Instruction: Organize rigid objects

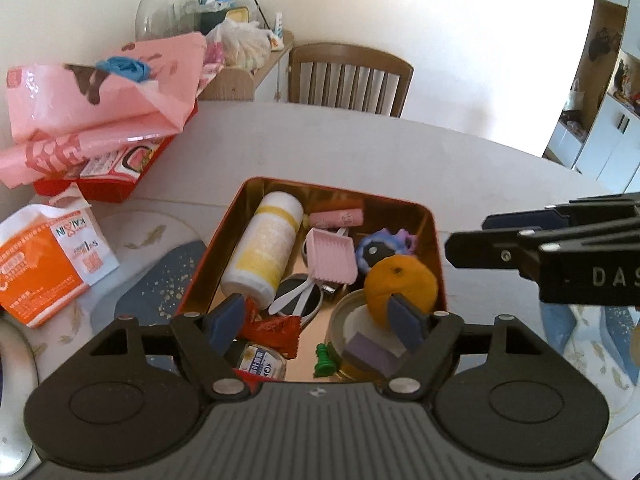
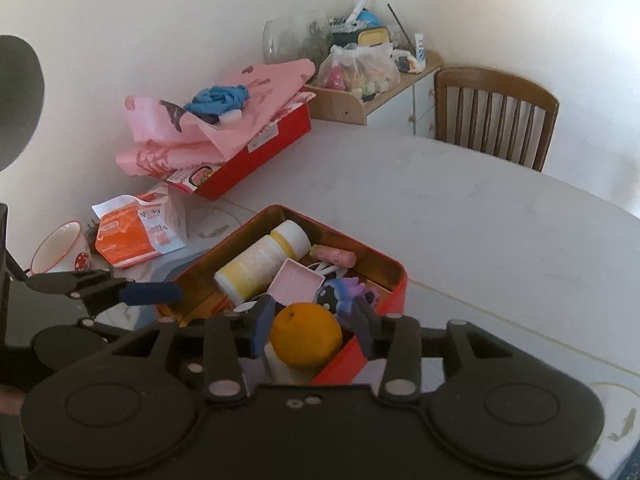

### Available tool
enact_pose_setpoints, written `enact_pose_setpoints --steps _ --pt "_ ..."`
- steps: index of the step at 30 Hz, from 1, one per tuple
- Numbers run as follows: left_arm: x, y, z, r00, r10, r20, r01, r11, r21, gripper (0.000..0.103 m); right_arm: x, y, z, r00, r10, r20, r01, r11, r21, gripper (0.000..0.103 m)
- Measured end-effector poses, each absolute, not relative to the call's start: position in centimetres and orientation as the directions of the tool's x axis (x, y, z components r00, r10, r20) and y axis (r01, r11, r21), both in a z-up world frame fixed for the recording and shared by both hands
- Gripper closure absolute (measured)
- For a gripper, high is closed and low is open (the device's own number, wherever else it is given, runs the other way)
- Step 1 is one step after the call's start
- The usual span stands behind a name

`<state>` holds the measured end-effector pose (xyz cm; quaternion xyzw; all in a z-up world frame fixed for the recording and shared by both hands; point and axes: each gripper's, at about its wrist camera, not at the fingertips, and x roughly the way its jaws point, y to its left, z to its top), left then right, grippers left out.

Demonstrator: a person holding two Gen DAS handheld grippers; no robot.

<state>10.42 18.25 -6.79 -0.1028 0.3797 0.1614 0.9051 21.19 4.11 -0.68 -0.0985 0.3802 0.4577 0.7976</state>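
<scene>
The round orange fruit [image 2: 306, 340] is seen resting in the red metal tin [image 1: 434, 232] on the bench, framed between the right gripper [image 2: 316, 330]'s parted, empty jaws, while the left gripper [image 1: 320, 320] is held wide open, empty.

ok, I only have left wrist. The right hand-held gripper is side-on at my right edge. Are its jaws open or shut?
Observer: Open. In the right wrist view the right hand-held gripper has its jaws apart, with the orange showing between them and no pad pressing on it.
Operator: Anything on the table left of the orange packet?
Observer: Yes, a white cup with a red rim, tipped so its mouth faces the camera, beside the orange packet.
Operator: Where's my left one relative to the tin?
Observer: From the side, the left hand-held gripper shows its blue-padded tip at the left wall of the tin.
</scene>
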Motion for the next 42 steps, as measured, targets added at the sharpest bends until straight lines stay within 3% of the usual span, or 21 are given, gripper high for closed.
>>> enact_pose_setpoints --steps 10,17,21,30,42 --pt "8.5 16.2 -3.9 0.692 0.256 -0.675 -0.383 0.923 -0.043 0.020 19.2 -0.4 1.2 0.295 0.701 -0.649 -0.813 0.541 0.216 0.036" --pt "7.4 14.7 -2.6 0.711 0.262 -0.652 -0.376 0.926 -0.039 0.015 18.1 -3.3 2.3 0.321 0.716 -0.620 -0.814 0.543 0.207 0.015" --pt "6.7 13.8 -2.0 0.734 0.247 -0.632 -0.363 0.930 -0.059 0.003 17.4 -4.7 2.8 0.336 0.722 -0.605 -0.818 0.542 0.192 0.003" --pt "6.1 12.8 -1.7 0.762 0.198 -0.617 -0.350 0.927 -0.134 0.000 16.5 -8.0 3.6 0.363 0.743 -0.562 -0.817 0.544 0.192 0.001" --pt "5.6 11.9 -2.0 0.716 0.247 -0.653 -0.397 0.913 -0.090 0.000 15.8 -9.5 3.7 0.376 0.749 -0.546 -0.819 0.543 0.182 0.001"
